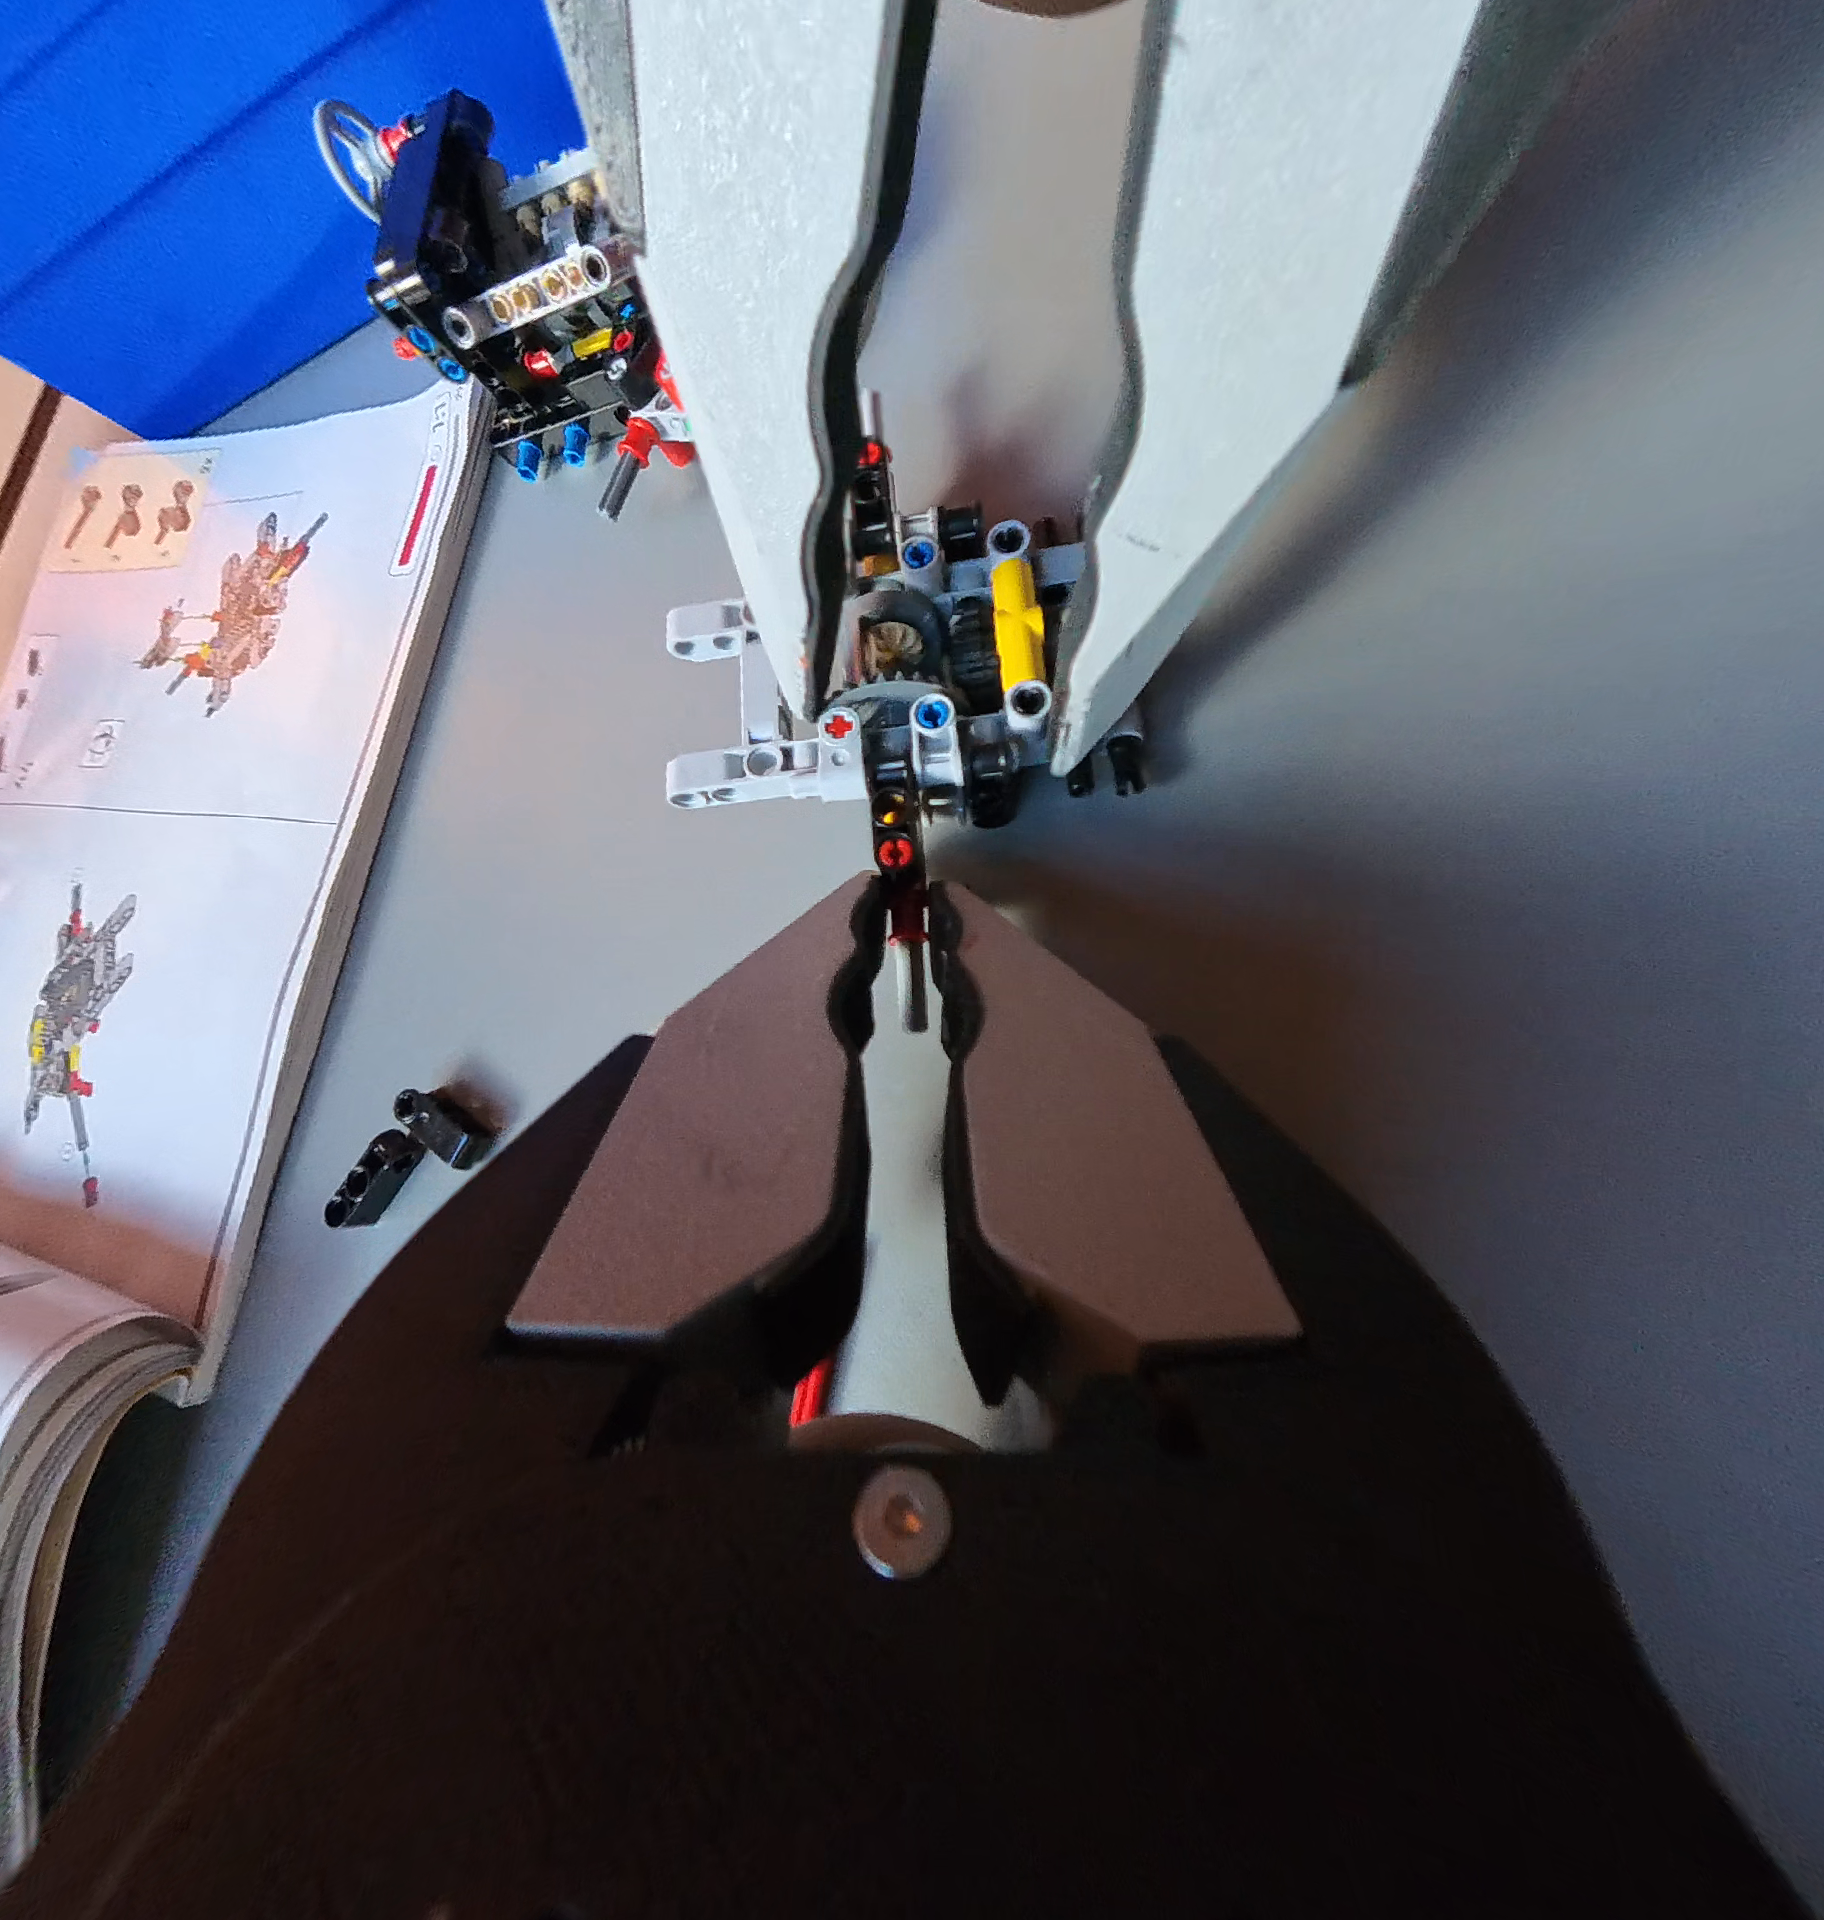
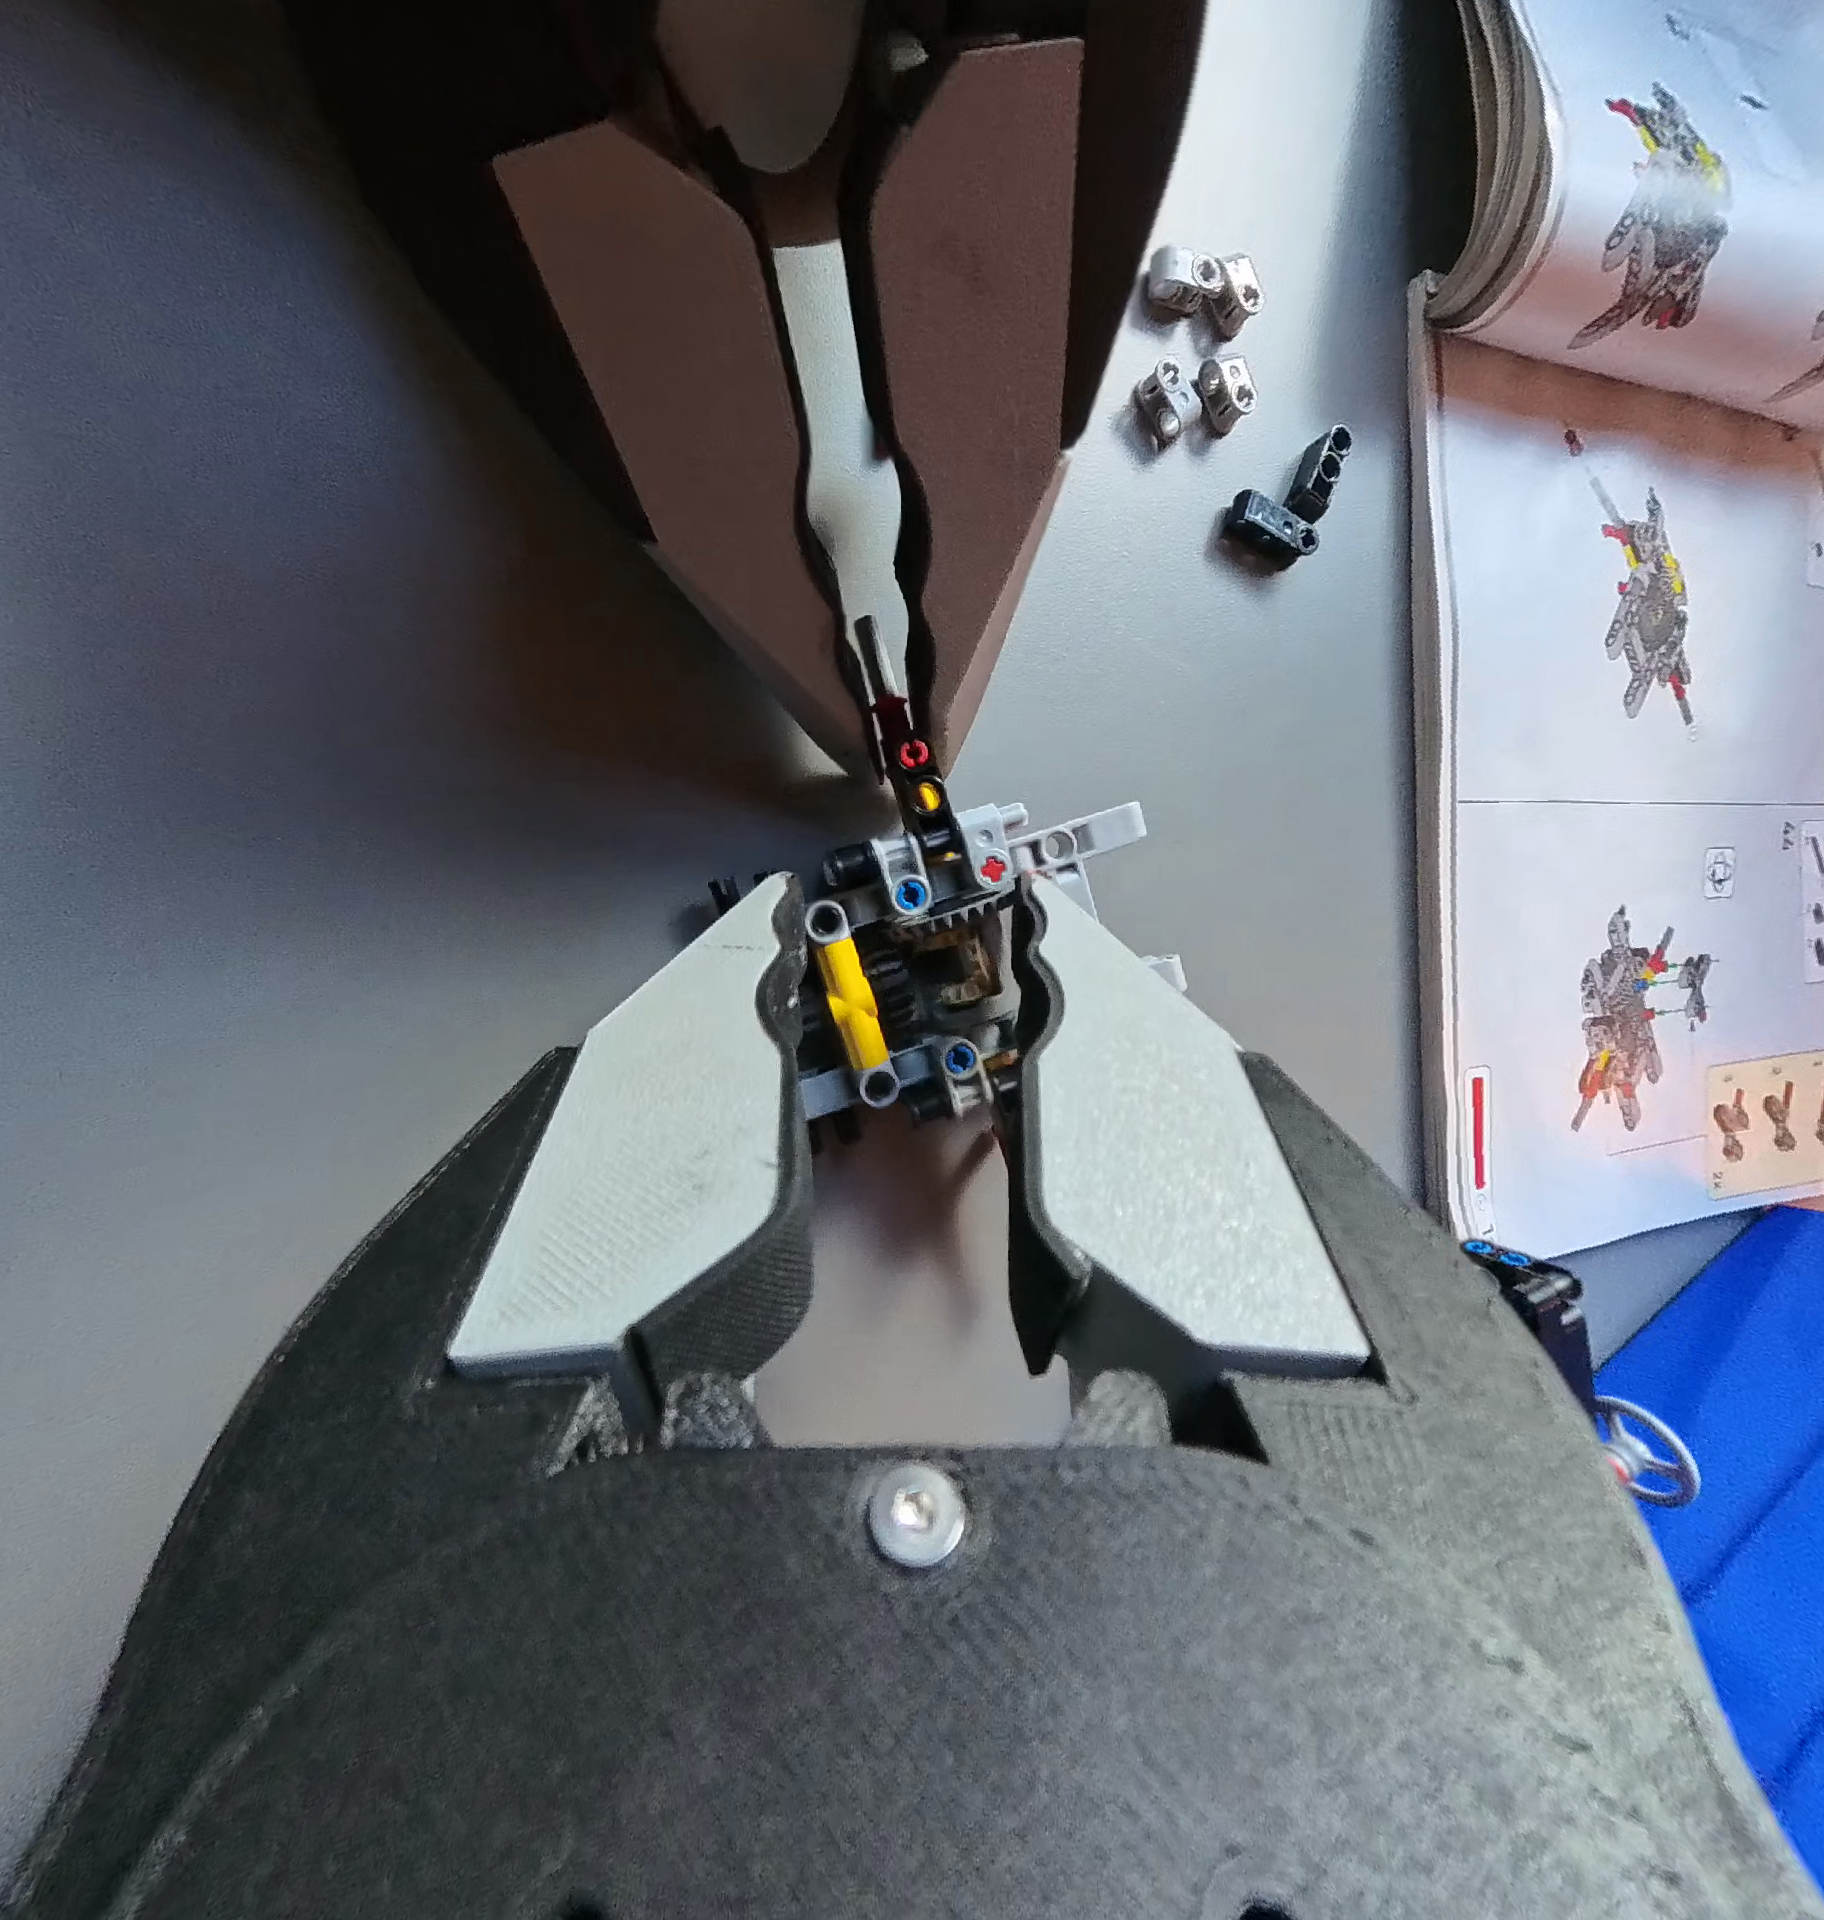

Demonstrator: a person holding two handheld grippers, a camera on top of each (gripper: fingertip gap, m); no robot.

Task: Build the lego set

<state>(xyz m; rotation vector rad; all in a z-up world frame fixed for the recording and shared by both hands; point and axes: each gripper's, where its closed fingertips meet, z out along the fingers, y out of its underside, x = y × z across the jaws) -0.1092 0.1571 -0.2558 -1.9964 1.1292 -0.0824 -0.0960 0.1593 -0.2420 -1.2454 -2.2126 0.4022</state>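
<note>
My right gripper has its fingers clamped on both sides of the grey gear assembly, which sits on the grey surface. My left gripper faces it, fingers narrow, pinching a red pin with a grey axle at the assembly's black beam. A black connector and an open manual lie beside them.

Grey tabletop, warm light glare across it; blue surface at far edge.
</note>
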